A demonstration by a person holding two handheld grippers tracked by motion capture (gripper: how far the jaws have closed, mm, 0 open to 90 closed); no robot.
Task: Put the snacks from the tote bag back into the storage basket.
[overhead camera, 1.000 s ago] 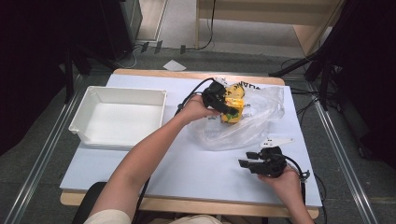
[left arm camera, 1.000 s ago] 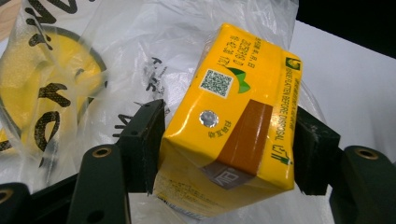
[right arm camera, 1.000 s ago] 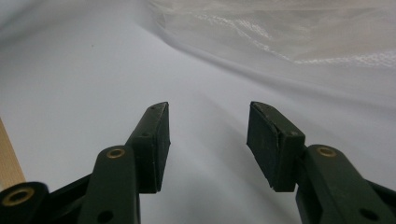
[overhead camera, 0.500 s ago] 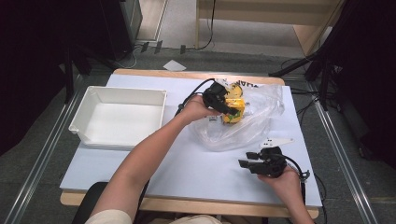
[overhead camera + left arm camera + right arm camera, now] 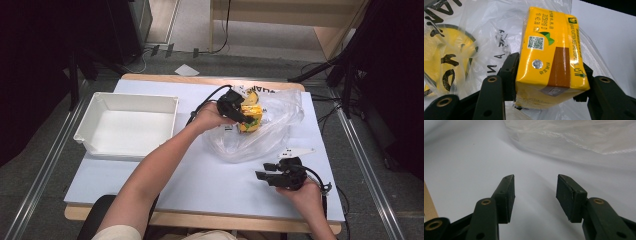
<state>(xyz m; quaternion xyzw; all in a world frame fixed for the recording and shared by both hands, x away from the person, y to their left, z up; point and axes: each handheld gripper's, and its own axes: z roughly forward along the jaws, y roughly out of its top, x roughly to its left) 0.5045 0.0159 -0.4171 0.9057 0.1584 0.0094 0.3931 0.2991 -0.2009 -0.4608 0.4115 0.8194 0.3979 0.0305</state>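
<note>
Carton: yellow drink carton at the clear plastic bag mouth.
Left gripper: jaws just closed onto carton.
Right gripper: spread, empty.
Risk: bag film snagging, carton slipping.

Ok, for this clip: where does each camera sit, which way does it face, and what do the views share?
High view: above the person's side, looking forward and down on the pale blue table; both forearms, left gripper, right gripper.
Left gripper view: rides on the left gripper, looks along its jaws, which have just been closing and now clamp the yellow drink carton.
Right gripper view: low over the table, looking along open jaws.
Shared: the crumpled clear plastic bag appears in all three.
</note>
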